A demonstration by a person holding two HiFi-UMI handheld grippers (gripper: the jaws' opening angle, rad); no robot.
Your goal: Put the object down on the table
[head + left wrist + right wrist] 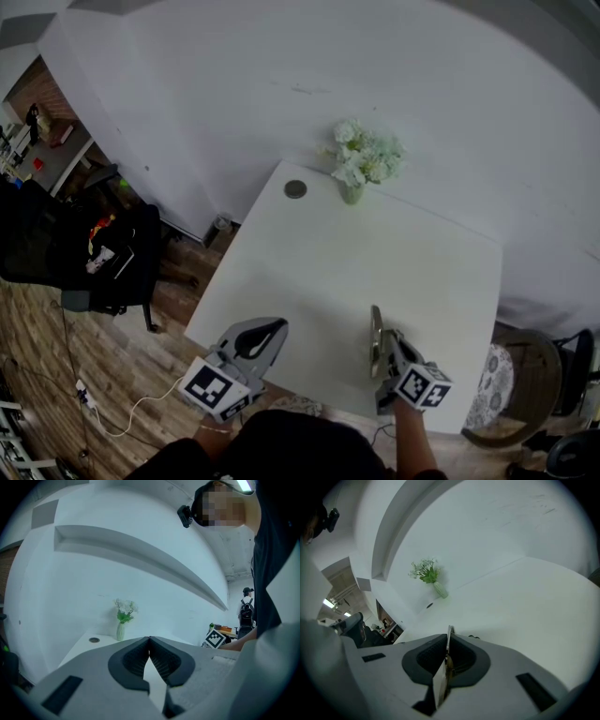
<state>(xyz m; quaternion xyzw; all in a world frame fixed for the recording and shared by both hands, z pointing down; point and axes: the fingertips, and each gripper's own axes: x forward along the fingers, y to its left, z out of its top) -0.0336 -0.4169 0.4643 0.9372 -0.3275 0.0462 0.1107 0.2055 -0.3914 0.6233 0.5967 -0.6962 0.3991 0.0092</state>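
Thin flat object (pixel 376 339), a metallic-looking plate seen edge-on, is pinched between the jaws of the right hand-held gripper (pixel 381 354). The jaws are nearly together with the pads pressing both of its faces. It stands on edge, with its long axis running forward along the jaws and its far end poking just past the tips. It is over the near right part of the white tabletop (pixel 375 253), with bare surface directly below; whether its lower edge already touches cannot be told. I judge that laying it down means lowering and rolling that wrist so a face turns downward. The left hand-held gripper (pixel 259 339) hovers at the near left edge, well apart from the object, with its jaws together on nothing.
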